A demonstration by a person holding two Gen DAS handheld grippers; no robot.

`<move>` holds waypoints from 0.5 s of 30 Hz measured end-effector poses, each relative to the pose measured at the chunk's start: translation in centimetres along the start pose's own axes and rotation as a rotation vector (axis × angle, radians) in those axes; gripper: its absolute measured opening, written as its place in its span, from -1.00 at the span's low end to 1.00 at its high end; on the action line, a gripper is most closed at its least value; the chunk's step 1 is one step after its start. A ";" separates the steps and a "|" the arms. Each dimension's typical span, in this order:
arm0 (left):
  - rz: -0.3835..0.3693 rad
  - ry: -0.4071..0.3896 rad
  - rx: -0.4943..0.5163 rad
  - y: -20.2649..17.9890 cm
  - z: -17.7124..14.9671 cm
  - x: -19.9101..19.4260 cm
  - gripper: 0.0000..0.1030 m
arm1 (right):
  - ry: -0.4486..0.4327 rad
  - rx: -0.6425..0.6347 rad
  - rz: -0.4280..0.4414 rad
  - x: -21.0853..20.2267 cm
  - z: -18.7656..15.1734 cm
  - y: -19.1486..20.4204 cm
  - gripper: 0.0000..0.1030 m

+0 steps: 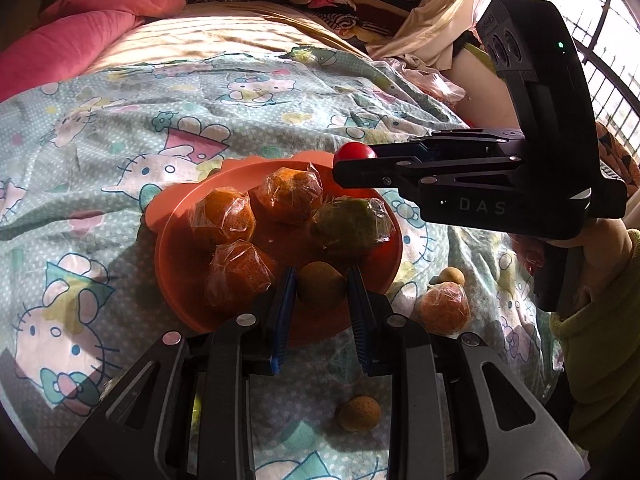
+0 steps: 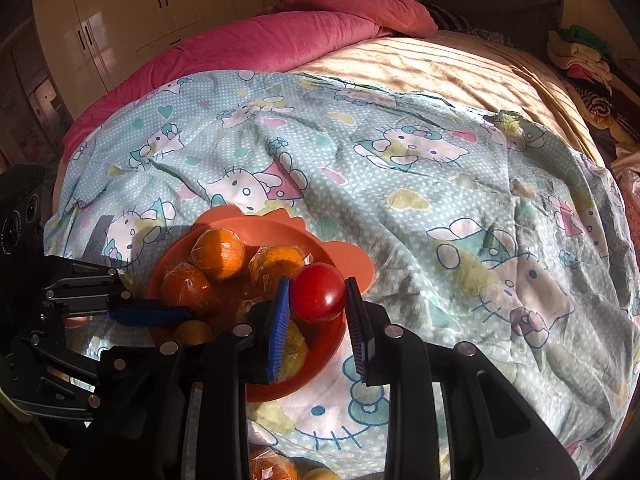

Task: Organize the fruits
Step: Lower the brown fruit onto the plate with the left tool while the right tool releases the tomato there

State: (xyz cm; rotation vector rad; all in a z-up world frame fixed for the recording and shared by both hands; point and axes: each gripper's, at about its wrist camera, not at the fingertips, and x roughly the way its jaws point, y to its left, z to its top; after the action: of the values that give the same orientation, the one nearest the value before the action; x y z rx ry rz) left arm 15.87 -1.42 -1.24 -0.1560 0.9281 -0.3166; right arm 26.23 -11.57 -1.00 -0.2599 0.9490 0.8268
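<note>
- Left wrist view: the left claw [image 1: 321,286] is clenched on a small brown fruit [image 1: 320,286], its blue pads [image 1: 285,300] pressing each side. The fruit hangs over the near rim of the orange plate [image 1: 176,220], which lies on the cartoon-print sheet [image 1: 100,128] of the bed.
- On the plate sit three wrapped oranges [image 1: 224,216] and one wrapped green fruit [image 1: 350,222]; bare plate shows at the centre, just beyond the held fruit.
- Off the plate, on the sheet to the near right, lie another wrapped orange [image 1: 444,308], a small brown fruit beside it [image 1: 452,278], and one more brown fruit [image 1: 359,412] close below the claw.
- The right claw [image 1: 352,160] reaches in from the right, grasping a red fruit [image 1: 354,151] over the plate's far right edge; a hand [image 1: 600,240] in a yellow-green sleeve [image 1: 592,344] grips its handle.
- Right wrist view: the red fruit [image 2: 319,292] is pinched between the right claw's [image 2: 319,294] pads, above the plate's [image 2: 320,354] right side, with the plate's contents down and to the left of it.
- The left claw [image 2: 176,316] enters from the left, low over the plate's near-left rim, the brown fruit [image 2: 194,331] at its tip.
- Judgement: both fruits already hang over the plate, so each release turns on open plate lying straight below; the left claw looks lower and nearer the bare patch, so it is likely to let go first.
</note>
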 end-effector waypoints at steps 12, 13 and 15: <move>0.005 0.005 -0.003 0.2 0.0 0.5 -0.63 | 0.037 0.014 0.006 0.9 0.2 -0.3 -0.49; 0.005 0.005 -0.004 0.2 0.0 0.5 -0.63 | 0.037 0.015 0.007 0.9 0.2 -0.3 -0.49; 0.005 0.006 -0.004 0.2 0.0 0.5 -0.63 | 0.037 0.014 0.006 0.9 0.2 -0.3 -0.49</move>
State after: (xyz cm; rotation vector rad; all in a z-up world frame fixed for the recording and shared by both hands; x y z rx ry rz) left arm 16.20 -1.41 -1.67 -0.1567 0.9349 -0.3102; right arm 26.81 -11.17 -1.71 -0.2610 0.9898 0.8228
